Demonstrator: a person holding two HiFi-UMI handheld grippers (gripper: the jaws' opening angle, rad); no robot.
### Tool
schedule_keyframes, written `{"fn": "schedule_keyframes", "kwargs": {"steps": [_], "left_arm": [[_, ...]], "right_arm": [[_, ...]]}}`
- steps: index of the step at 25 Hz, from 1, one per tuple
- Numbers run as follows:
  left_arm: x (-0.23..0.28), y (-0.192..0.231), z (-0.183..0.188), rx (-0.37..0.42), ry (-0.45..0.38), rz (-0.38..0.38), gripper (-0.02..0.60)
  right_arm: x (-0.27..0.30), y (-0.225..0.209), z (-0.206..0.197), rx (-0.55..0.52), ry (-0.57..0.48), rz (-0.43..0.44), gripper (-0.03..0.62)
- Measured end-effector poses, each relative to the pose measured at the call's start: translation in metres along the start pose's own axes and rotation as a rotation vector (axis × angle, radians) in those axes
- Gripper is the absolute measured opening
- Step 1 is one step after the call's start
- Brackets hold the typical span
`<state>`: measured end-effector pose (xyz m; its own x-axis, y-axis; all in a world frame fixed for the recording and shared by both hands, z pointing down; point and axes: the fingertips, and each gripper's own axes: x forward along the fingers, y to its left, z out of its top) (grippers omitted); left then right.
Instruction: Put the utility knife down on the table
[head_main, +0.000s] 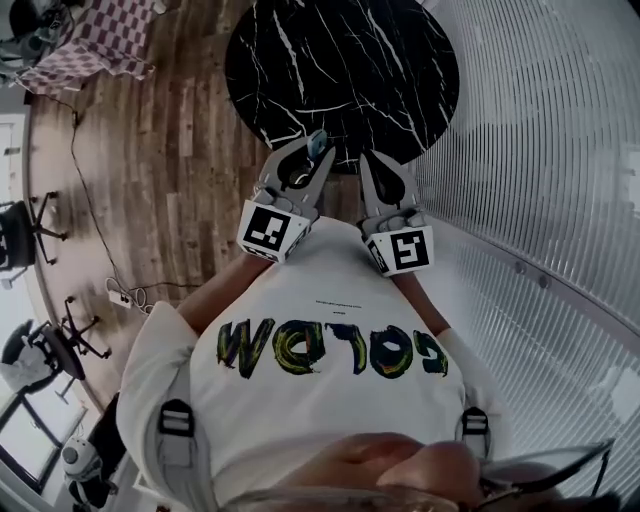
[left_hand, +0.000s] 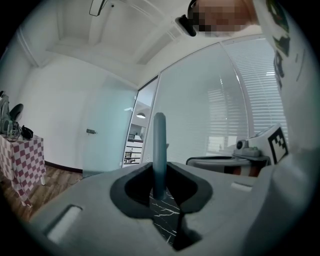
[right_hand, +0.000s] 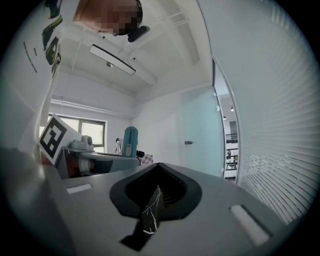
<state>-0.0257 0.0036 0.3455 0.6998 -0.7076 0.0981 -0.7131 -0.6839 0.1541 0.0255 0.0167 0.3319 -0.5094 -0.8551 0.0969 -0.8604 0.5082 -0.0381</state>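
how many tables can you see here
2: a round black marble table straight ahead of the person, and a checkered-cloth table at the head view's top left. Others may be out of view.

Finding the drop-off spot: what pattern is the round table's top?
Round table: black with white veins, clearest in head view.

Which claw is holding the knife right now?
The left claw: the blue-grey knife stands upright, clamped between its jaws. The right claw holds nothing, its jaws together.
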Motion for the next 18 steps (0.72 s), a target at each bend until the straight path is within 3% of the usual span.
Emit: {"fn": "schedule_keyframes", "kwargs": {"steps": [8,18], "left_arm": [[0.018,0.044,0.005,-0.006,0.01,-0.008,0.074],[0.023,0.036,-0.009,-0.033,0.068,-0.013,0.074]], "right_arm": [[0.045,-0.009,-0.002,0.005,0.009,-0.019,0.002],[0.037,-0.017,-0.009,0.022,0.048,-0.021,0.002]]}}
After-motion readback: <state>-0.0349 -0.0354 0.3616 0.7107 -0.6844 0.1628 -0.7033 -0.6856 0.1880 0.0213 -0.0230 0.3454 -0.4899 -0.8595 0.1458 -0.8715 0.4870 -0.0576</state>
